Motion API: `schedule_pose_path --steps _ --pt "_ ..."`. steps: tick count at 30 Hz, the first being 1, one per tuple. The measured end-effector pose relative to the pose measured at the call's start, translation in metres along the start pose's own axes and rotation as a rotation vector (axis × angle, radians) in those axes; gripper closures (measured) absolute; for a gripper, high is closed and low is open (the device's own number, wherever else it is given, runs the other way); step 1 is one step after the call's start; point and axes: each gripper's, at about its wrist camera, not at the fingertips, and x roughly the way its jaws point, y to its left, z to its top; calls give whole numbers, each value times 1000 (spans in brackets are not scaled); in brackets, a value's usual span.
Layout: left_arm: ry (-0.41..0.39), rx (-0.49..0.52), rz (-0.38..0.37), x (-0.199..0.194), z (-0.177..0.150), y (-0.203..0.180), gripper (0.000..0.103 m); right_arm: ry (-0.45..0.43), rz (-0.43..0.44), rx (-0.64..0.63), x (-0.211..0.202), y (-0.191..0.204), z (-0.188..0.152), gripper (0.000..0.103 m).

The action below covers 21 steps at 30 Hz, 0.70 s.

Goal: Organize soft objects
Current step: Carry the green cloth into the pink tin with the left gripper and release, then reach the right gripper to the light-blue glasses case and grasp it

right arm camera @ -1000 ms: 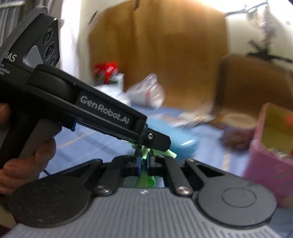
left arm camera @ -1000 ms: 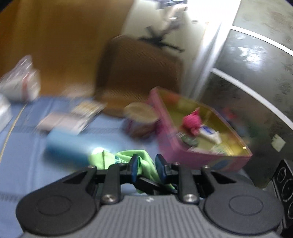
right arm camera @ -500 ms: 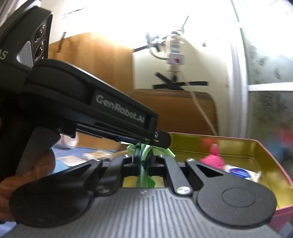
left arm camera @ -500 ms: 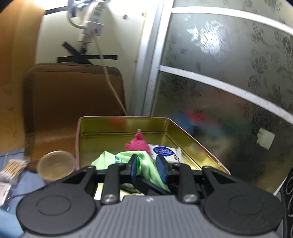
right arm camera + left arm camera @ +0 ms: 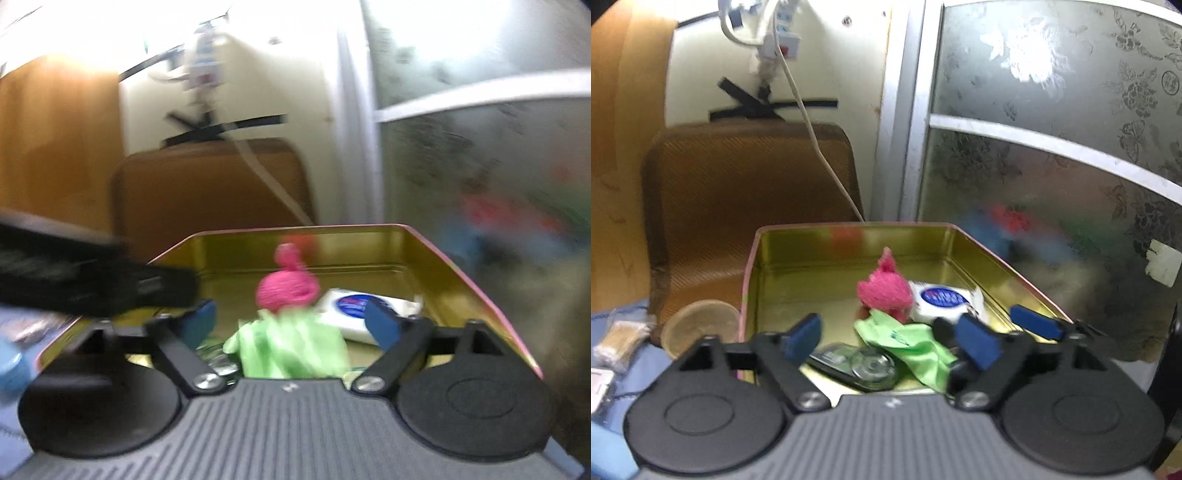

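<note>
Left wrist view
- Left tool (image 5: 892, 341): its jaws have just been opening and now stand wide. You hold nothing in it.
- Green cloth (image 5: 912, 345): it lies crumpled inside the tin, between the two blue pads (image 5: 801, 338) and nearer the right one. No pad presses on it.
- Long axis of the cloth: it runs from far left to near right, across your line of approach.
- Tin (image 5: 993, 254): an open gold-lined box with a pink outside. Its near end sits directly under the tool.
- Other contents: a pink knitted toy (image 5: 884, 290) just beyond the cloth, a white packet (image 5: 942, 301) to the right of the toy, and a clear-wrapped dark item (image 5: 857, 367) near left of the cloth.
- Second tool: one further blue pad shows at the right, over the right wall of the tin.

Right wrist view (blurred)
- Right tool (image 5: 299, 325): its jaws have just been opening and are spread wide. Nothing is gripped.
- Green cloth (image 5: 291, 349): it lies centred between the pads, touching neither, just near of the pink knitted toy (image 5: 288, 286).
- Tin (image 5: 458, 273): its side walls flank both pads.
- Left edge: a dark blurred body crosses above the left pad, apparently the other device.

Relation for the coming move
- Judgement: the cloth appears delivered. Both tools stand directly over it, so you should clear them toward the near side without snagging the fabric.
</note>
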Motion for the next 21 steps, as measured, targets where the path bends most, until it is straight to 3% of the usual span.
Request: schedule_pose_path --steps 8,11,17,21 --pt "-125 -39 -23 -51 8 18 8 -118 2 102 -25 3 12 8" --pt "-172 -60 6 -78 -1 40 5 -72 48 36 -15 20 17 7" --pt "-197 -138 191 -124 -41 112 5 -117 124 -41 -35 60 14 7" --pt "-181 -298 333 -156 -72 174 4 -155 213 -83 -50 91 18 7"
